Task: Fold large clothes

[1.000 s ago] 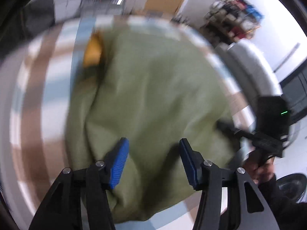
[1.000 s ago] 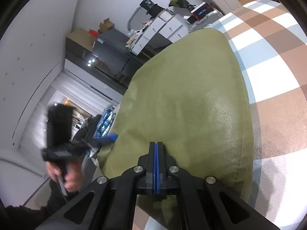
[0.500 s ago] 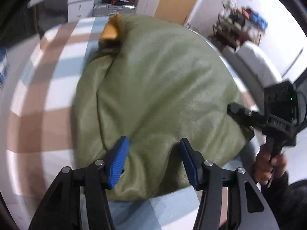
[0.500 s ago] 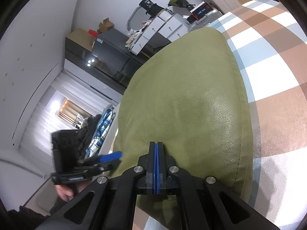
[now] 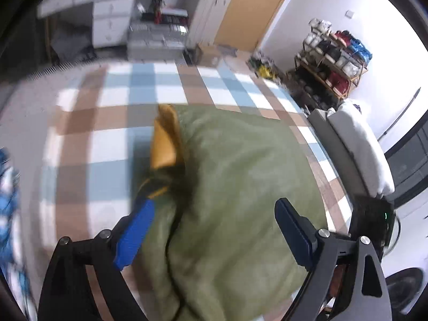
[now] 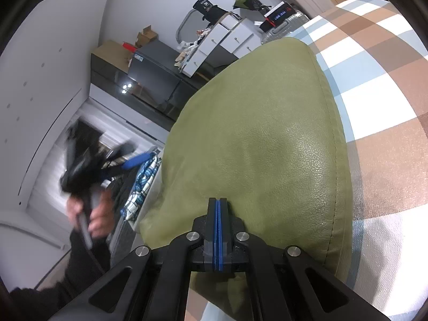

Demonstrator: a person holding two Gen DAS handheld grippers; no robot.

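Olive-green leather-look jacket (image 5: pixel 240 187), one only, lies bunched on a surface covered with a brown, blue and white checked cloth (image 5: pixel 112 101), reaching that surface's near edge. Two hand-held grippers are in view. The left hand-held gripper (image 5: pixel 211 230) hovers over the jacket with its blue-padded jaws opening; green cloth lies below the gap, and the pads press on nothing. The right hand-held gripper (image 6: pixel 218 230) has its jaws together, seemingly nipped onto the jacket's near edge. Only the left wrist view shows the single mustard-yellow lining flap (image 5: pixel 164 139) at the jacket's left side and a shelf of bags (image 5: pixel 337 53). Only the right wrist view shows the person's hand (image 6: pixel 91 211), blurred, gripping the left tool's handle, and a blue-checked garment (image 6: pixel 141 179) beside the bed-like surface.
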